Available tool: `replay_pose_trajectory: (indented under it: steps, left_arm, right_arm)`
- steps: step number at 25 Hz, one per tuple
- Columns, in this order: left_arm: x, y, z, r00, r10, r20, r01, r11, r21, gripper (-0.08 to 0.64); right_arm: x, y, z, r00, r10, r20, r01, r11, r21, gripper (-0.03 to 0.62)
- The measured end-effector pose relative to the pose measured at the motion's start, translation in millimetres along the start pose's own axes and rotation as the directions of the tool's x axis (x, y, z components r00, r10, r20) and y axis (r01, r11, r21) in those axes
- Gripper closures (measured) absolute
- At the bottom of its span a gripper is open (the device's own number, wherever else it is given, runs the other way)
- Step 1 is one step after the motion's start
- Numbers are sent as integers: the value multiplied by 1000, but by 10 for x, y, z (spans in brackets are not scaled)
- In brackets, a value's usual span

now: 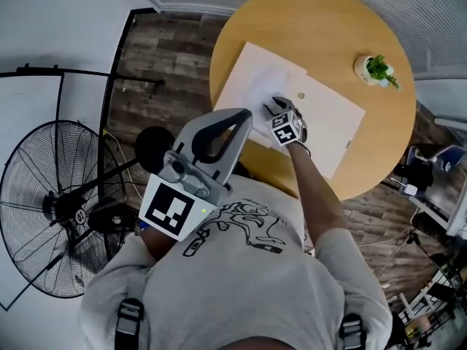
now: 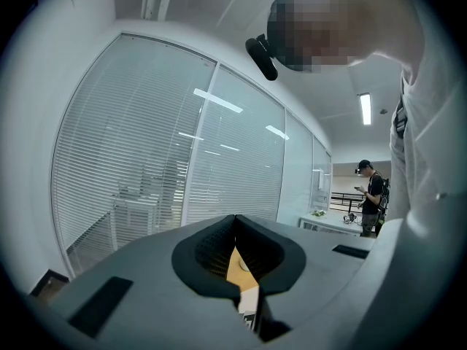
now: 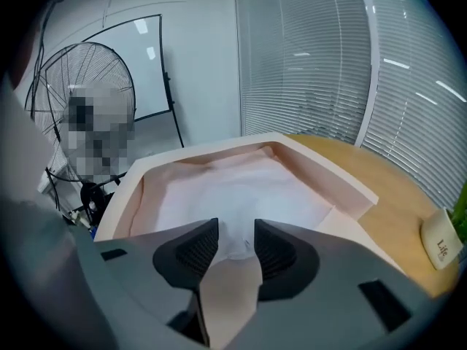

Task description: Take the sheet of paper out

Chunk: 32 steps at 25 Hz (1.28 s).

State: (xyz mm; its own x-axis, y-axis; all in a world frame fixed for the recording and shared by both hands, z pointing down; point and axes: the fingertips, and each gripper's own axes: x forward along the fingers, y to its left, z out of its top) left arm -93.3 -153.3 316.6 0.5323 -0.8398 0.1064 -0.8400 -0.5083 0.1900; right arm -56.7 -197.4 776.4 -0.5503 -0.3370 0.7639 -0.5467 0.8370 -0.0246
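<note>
A pale cream envelope lies open on the round wooden table. A white sheet of paper shows inside it, slightly rumpled. My right gripper points steeply down at the sheet's near edge. In the right gripper view the jaws stand open, and the white sheet shows in the gap between the pads, which do not press on it. The envelope's raised flap frames the sheet. My left gripper is held up near my chest, off the table, with its jaws shut on nothing.
A small potted plant stands at the table's far right, its white pot near the right gripper's side. A big floor fan and a whiteboard stand to the left. A person stands far off by a desk.
</note>
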Motion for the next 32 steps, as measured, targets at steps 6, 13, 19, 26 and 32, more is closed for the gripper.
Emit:
replay_pose_trajectory:
  steps: [6, 13, 19, 26, 32]
  left_arm:
    - [-27, 71, -36, 1000, 17, -7, -17, 1000, -3, 539]
    - [-42, 89, -70, 999, 31, -17, -31, 999, -6, 540]
    - [-54, 111, -87, 999, 45, -23, -45, 999, -8, 539]
    - [-70, 111, -90, 999, 49, -22, -50, 999, -10, 540]
    - [-73, 92, -104, 999, 44, -23, -44, 999, -9, 540]
  right_arm:
    - [122, 38, -43, 1000, 23, -21, -23, 1000, 0, 421]
    - [213, 40, -116, 998, 39, -53, -39, 999, -5, 420]
    - [240, 27, -147, 997, 46, -60, -47, 999, -9, 425]
    - [236, 93, -153, 998, 49, -48, -50, 999, -21, 468]
    - [199, 90, -166, 998, 38, -53, -39, 999, -11, 534]
